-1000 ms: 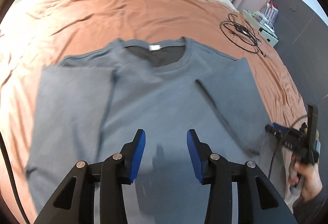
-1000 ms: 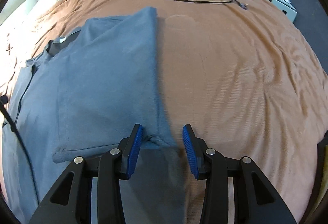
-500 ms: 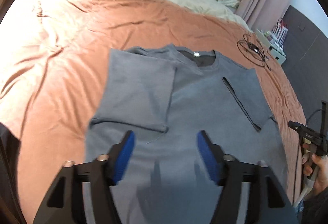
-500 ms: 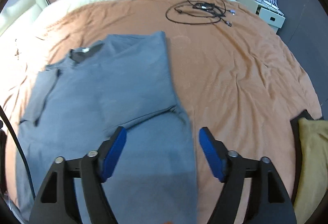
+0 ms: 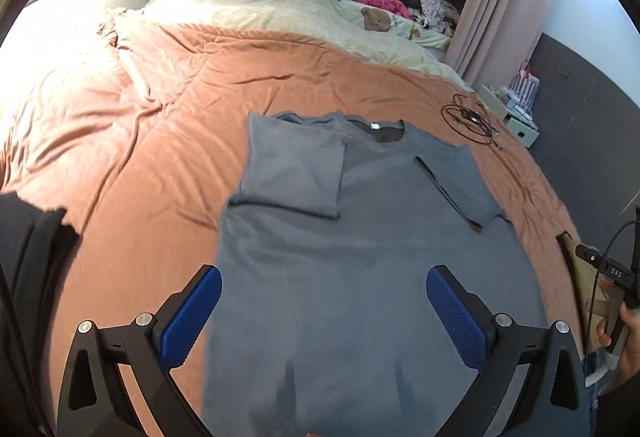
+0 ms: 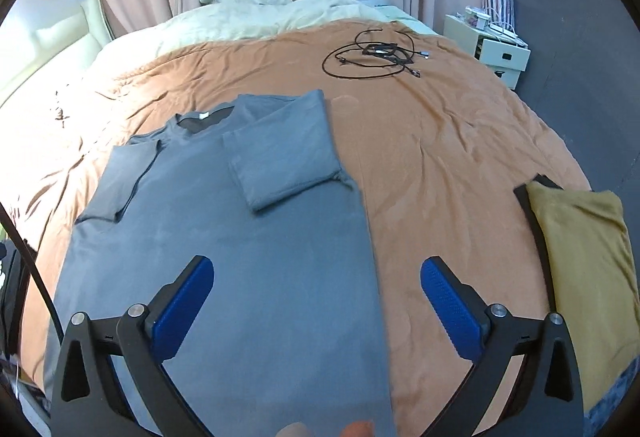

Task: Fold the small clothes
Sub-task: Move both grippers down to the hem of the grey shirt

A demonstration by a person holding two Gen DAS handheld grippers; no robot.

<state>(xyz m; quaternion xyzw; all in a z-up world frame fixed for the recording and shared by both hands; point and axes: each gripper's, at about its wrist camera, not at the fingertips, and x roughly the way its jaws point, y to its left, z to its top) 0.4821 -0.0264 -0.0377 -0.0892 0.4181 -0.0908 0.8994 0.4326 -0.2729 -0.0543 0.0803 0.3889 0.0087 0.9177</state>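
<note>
A grey-blue T-shirt lies flat on the rust-brown bedspread, collar at the far end, both sleeves folded in over the chest. My left gripper hangs above the shirt's lower body, its blue-padded jaws still opening wide with nothing between them. Over the shirt's right edge my right gripper likewise has its jaws spreading apart, empty, one pad above the cloth and one above the bedspread. The right gripper also shows at the left wrist view's right edge, held in a hand.
A coil of black cable lies on the far right of the bed. A folded mustard garment on a dark one sits at the right edge. Dark clothing lies at the left. Cream duvet and plush toys lie beyond; a white nightstand stands right.
Both grippers pulled back and rose away from the shirt while their jaws spread from narrow to wide. The whole shirt, folded sleeves included, now shows.
</note>
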